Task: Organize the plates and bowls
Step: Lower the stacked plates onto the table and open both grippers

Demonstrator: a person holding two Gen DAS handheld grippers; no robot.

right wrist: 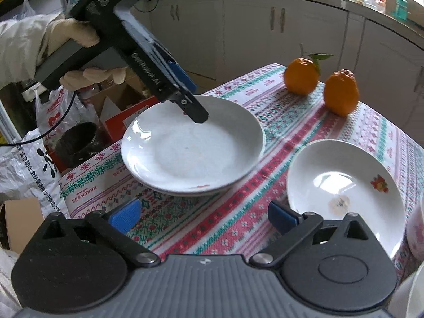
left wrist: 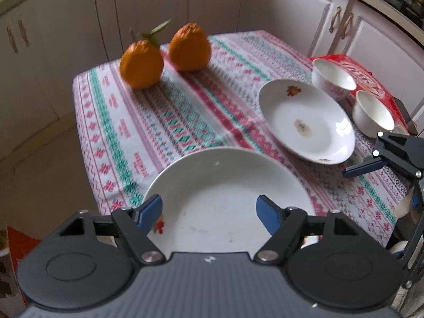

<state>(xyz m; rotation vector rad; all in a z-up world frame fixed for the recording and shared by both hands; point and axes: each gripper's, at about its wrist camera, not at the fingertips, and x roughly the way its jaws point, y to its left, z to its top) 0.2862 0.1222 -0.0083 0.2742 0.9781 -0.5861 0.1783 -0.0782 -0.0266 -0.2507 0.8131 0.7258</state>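
On the patterned tablecloth (left wrist: 164, 106), the plain plate (left wrist: 220, 185) lies under the left tongs (left wrist: 209, 209), parted and empty.

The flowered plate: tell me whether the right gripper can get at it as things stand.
Probably yes. The right gripper is open and empty, and the flowered plate lies just ahead of its right finger with only bare tablecloth between. The stacked plates and the left gripper sit off to the side.

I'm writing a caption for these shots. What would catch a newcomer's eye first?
Two bright oranges stand at the far end of the patterned tablecloth. Nearer, a stack of white plates sits under the open left tool, with a flowered plate alone beside two small bowls.
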